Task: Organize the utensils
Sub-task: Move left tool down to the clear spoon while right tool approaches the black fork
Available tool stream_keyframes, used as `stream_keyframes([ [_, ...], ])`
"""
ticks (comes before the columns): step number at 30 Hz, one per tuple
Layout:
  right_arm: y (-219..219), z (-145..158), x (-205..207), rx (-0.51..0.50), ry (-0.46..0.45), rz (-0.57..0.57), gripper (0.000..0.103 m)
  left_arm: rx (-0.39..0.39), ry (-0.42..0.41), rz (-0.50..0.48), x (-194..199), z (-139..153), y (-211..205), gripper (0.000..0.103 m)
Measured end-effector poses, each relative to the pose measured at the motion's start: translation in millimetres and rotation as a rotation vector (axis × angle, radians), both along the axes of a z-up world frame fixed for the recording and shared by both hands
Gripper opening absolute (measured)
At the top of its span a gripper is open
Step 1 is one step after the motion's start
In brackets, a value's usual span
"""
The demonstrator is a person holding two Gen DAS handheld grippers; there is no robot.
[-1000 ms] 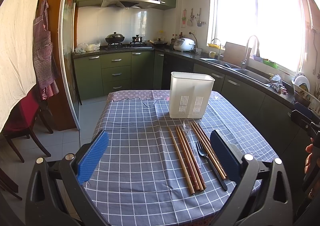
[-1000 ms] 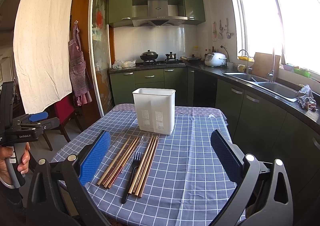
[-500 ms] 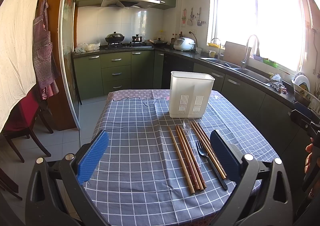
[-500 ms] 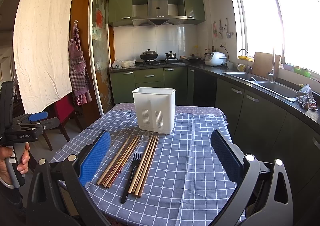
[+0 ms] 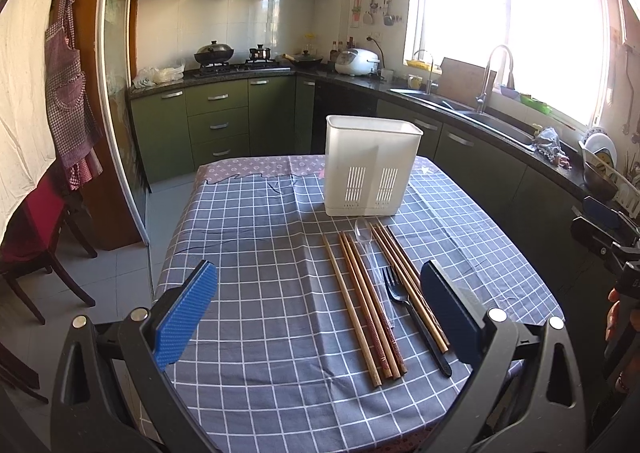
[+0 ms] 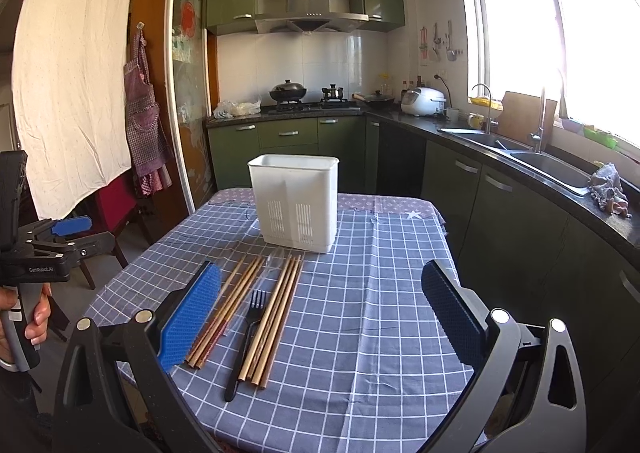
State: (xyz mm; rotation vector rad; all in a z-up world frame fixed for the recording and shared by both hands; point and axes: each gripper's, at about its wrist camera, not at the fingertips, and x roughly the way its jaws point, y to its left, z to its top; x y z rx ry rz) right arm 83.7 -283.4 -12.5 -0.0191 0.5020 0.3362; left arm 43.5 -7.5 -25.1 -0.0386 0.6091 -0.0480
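Bare checked cloth [image 6: 380, 293] right of chopsticks [image 6: 276, 317] (both tools wide apart)

A checked apron [image 6: 146, 109] hung at left of frame, a wok [image 6: 288, 91] sat on the stove at centre, a white rice cooker [image 6: 424, 101] stood right, and a sink [image 6: 548, 169] lay at far right.

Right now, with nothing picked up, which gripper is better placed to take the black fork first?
Probably the right gripper: open, and in its view the black fork lies between its fingers. In the left gripper view the fork lies partly behind that gripper's right finger.
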Motion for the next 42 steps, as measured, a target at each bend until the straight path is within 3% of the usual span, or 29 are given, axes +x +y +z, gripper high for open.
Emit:
stream_keyframes([
  [6,-10.5,-32.4,38.9,-0.026,0.137,-0.058,0.099,0.056,0.11,-0.037,54.7,-8.4,-24.6,0.097],
  [11,-19.8,-55.0,72.2,0.044,0.275,-0.052,0.099,0.02,0.255,-0.101,103.3,-28.7,-47.8,0.097],
  [14,-18.6,-60.1,87.1,0.011,0.296,-0.067,0.098,0.009,0.324,-0.122,125.2,-42.4,-61.4,0.096],
  [16,-17.8,-62.8,96.0,-0.001,0.305,-0.073,0.097,0.01,0.361,-0.122,137.3,-50.6,-68.5,0.09],
  [18,-15.6,-65.8,104.1,-0.022,0.315,-0.082,0.094,0.003,0.408,-0.128,151.7,-59.3,-74.1,0.077],
  [24,-16.2,-77.8,118.1,-0.027,0.346,-0.095,0.077,-0.025,0.517,-0.099,182.9,-82.9,-75.2,0.051],
  [28,-14.2,-83.5,119.6,-0.036,0.352,-0.092,0.077,-0.027,0.565,-0.096,197.5,-93.1,-76.5,0.039],
  [30,-14.5,-85.5,120.5,-0.032,0.355,-0.092,0.077,-0.042,0.589,-0.107,202.0,-97.0,-77.9,0.025],
  [42,-14.5,-91.1,119.9,-0.021,0.363,-0.081,0.077,0.012,0.635,-0.078,226.2,-110.8,-85.3,0.019],
])
